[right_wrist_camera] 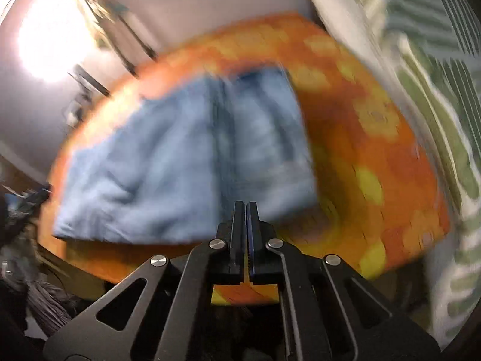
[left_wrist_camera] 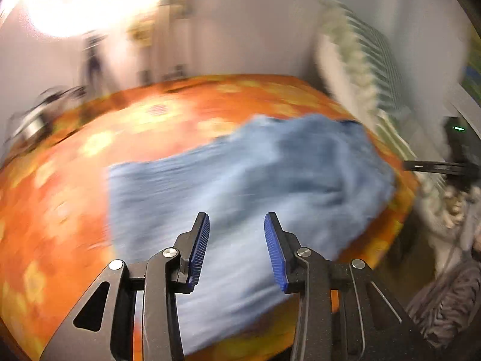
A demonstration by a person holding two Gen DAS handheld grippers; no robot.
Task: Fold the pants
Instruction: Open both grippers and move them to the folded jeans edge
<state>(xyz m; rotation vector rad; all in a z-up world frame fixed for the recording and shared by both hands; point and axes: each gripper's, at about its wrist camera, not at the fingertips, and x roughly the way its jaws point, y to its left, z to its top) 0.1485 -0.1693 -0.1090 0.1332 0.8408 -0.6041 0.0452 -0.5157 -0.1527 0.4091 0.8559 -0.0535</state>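
Observation:
Light blue jeans lie on an orange flowered table cover. Both views are blurred by motion. My left gripper is open above the near part of the jeans, with nothing between its blue pads. In the right wrist view the jeans lie flat with a dark seam down the middle. My right gripper is shut and empty, just above the near edge of the jeans. The right gripper also shows at the far right of the left wrist view.
A green and white striped pillow stands at the table's far right and fills the right side of the right wrist view. A bright lamp glares at the upper left. Grey striped fabric hangs off the near right.

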